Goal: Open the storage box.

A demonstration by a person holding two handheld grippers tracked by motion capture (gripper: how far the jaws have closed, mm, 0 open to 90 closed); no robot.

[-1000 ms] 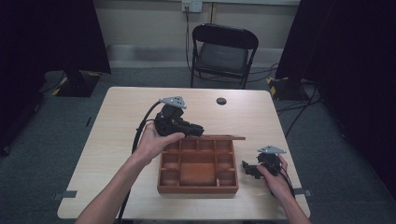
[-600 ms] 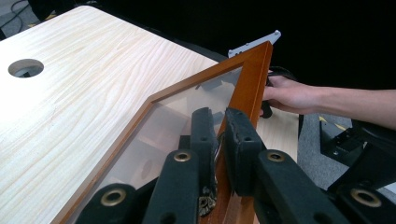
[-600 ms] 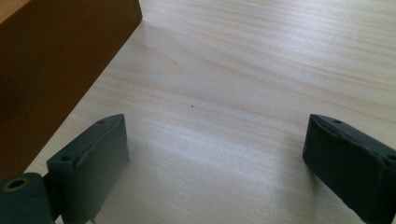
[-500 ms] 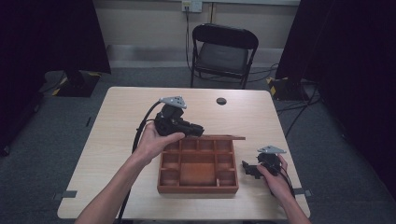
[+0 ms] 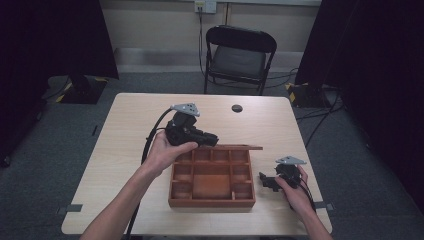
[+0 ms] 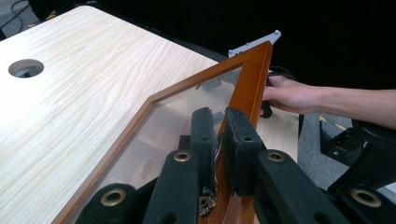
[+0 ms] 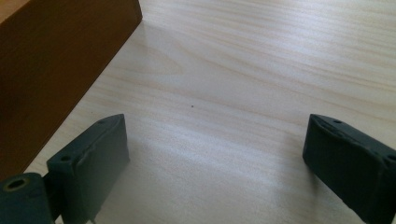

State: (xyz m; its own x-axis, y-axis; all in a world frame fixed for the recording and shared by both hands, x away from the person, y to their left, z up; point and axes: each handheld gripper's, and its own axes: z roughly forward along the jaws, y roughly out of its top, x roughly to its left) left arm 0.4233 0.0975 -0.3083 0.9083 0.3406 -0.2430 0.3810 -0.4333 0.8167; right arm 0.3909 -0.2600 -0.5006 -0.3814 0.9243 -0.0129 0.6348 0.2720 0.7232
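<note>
Gripping box lid (image 6: 250, 77), left gripper (image 6: 219, 140)

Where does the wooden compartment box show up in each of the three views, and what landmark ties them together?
High view: wooden box at table centre, lid raised at its far edge.
Left gripper view: its glass-paned lid fills the middle, frame clamped by the left gripper.
Right gripper view: the box's side wall at upper left.
Shared landmark: the pale wood table.
</note>
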